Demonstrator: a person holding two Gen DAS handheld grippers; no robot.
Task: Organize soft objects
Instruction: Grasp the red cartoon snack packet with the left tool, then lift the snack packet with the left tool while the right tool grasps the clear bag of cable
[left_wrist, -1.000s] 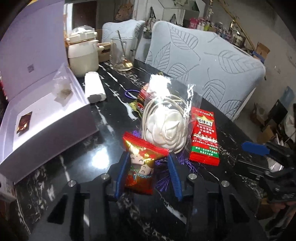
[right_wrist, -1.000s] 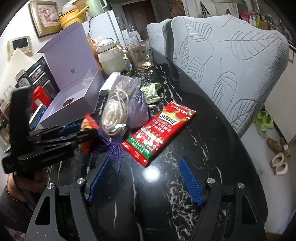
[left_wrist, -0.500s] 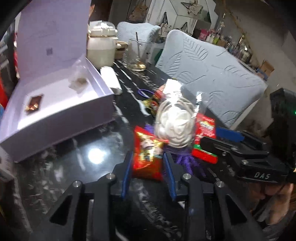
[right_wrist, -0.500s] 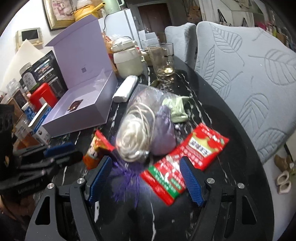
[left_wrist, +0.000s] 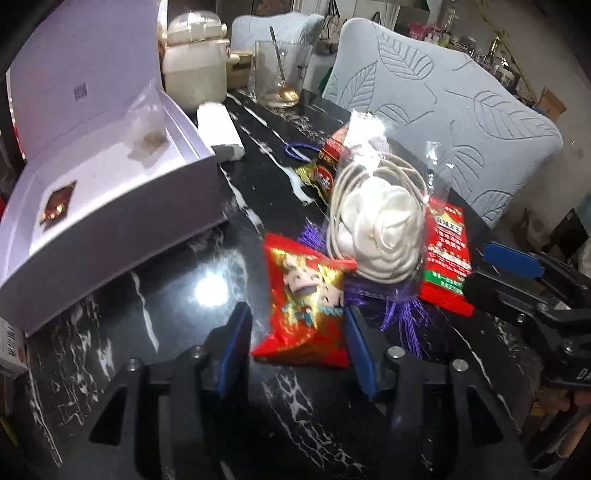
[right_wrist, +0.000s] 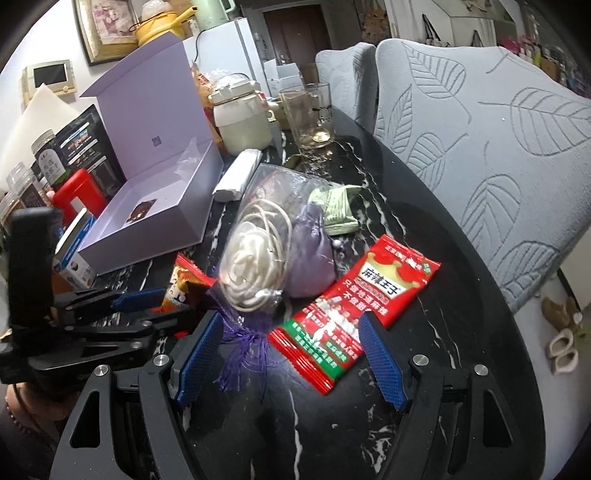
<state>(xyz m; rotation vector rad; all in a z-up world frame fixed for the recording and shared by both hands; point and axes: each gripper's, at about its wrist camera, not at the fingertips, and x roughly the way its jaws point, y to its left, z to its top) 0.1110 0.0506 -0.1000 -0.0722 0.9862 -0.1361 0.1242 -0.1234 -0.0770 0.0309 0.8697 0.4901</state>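
The red snack packet (left_wrist: 306, 310) lies mid-surface beside the lavender box (left_wrist: 110, 206), between the left tongs (left_wrist: 295, 336), whose jaws are opening around it. They should regrip its middle squarely. The right tongs (right_wrist: 291, 354) gape empty over the long red sachet (right_wrist: 354, 310). Half a second ago the left jaws pinched the packet.

My left gripper (left_wrist: 299, 347) points steeply down w/ its jaws opening; a packet sits between the blue pads (left_wrist: 236, 338), the right-hand pad at its edge, the left-hand one apart from it. My right gripper (right_wrist: 291, 354) is tilted down too, jaws spread wide, pads (right_wrist: 382, 360) gripping nothing. From the right cam I see the left gripper coming in from the left side, low, and a bit of the hand (right_wrist: 22, 402) under it.
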